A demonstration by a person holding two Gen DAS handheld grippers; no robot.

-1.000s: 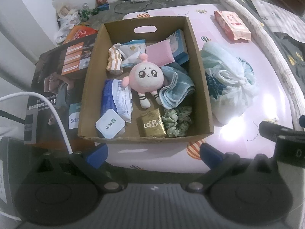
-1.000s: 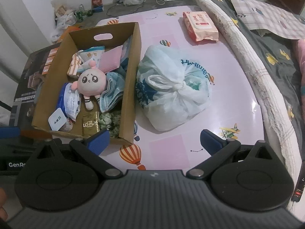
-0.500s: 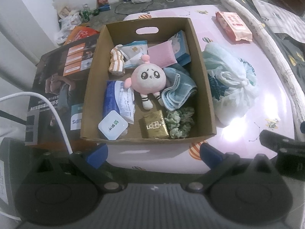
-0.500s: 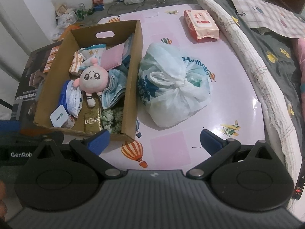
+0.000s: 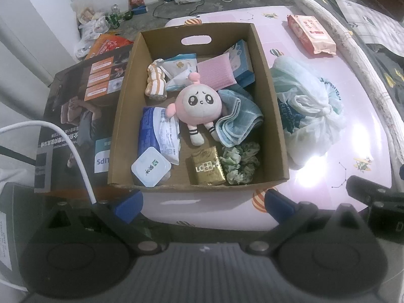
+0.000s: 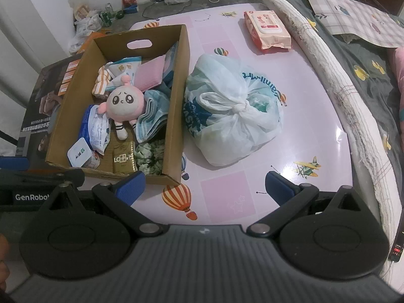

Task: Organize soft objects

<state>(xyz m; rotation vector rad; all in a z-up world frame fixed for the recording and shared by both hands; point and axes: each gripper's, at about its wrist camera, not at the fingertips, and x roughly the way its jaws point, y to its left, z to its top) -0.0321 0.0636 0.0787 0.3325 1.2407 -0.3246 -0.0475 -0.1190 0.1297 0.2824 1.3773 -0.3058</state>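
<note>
Inside the cardboard box (image 5: 275, 126), near its front wall, a gold packet (image 5: 207, 169) reads "LO" beside unreadable characters. Left of the box, a dark printed carton (image 5: 75, 116) shows upside-down letters "LIPS". A black device (image 6: 32, 197) at the box's front-left corner reads "GenRobo".

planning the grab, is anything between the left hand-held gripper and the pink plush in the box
Only the box's near wall stands between the open left hand-held gripper and the pink plush. The plush lies on top, uncovered from above.
</note>
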